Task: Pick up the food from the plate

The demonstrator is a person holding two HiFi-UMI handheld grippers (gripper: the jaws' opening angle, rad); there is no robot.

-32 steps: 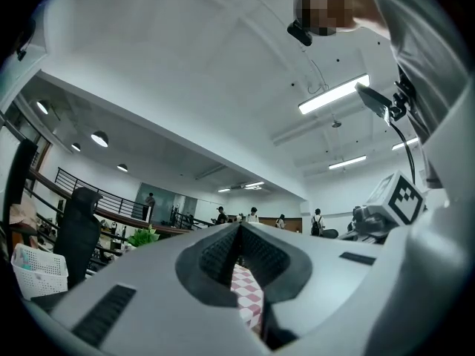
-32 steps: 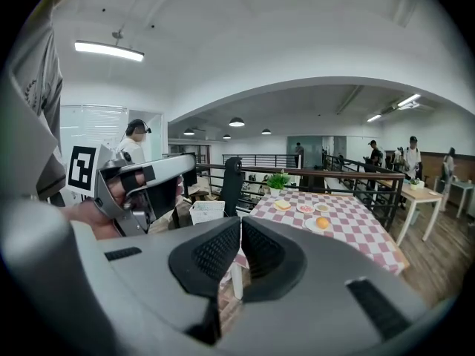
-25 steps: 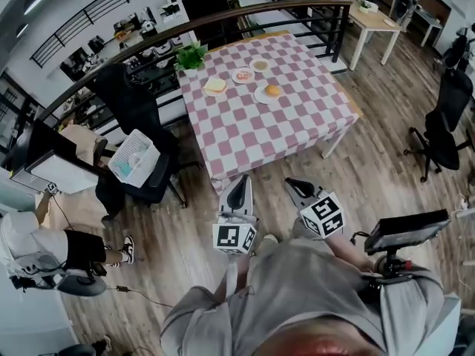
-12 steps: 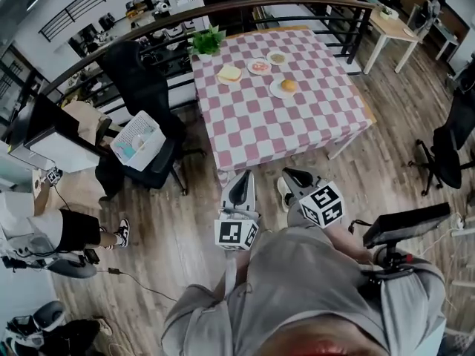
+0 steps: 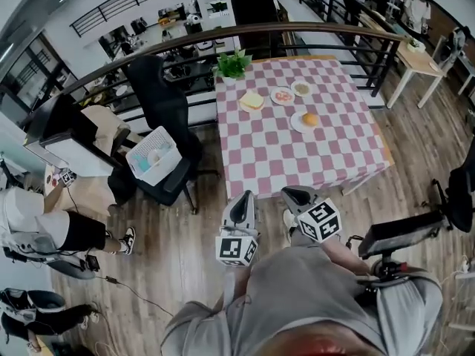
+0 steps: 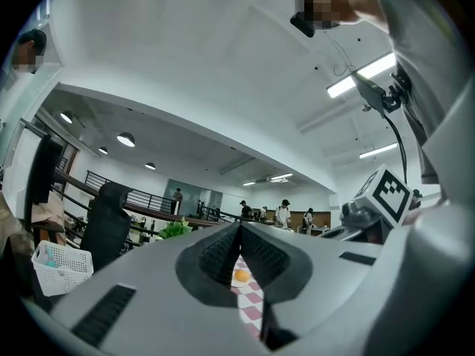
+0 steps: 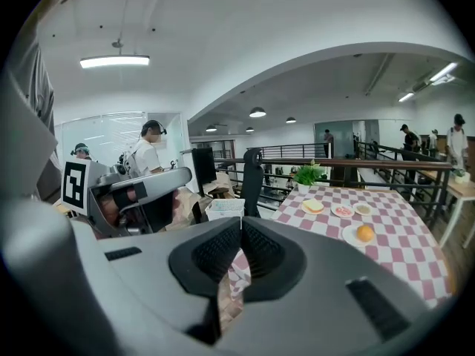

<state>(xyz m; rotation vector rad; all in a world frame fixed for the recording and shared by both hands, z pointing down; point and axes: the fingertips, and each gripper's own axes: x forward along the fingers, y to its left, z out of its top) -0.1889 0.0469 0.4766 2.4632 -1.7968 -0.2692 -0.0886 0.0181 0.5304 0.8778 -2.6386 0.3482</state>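
Left hand-held gripper (image 5: 243,199) and right hand-held gripper (image 5: 292,193) were both pressed together, pinching nothing, near the person and short of the checkered tabletop (image 5: 297,162). The orange bun (image 5: 310,119) sat on a white plate (image 5: 297,125) at the far right, well apart from both.

Food (image 5: 301,88) on the far plate (image 5: 293,90) is too small to tell. In the left gripper view, jaws hide most of the table (image 6: 247,300). The head view's edge cuts off a person (image 5: 41,232)
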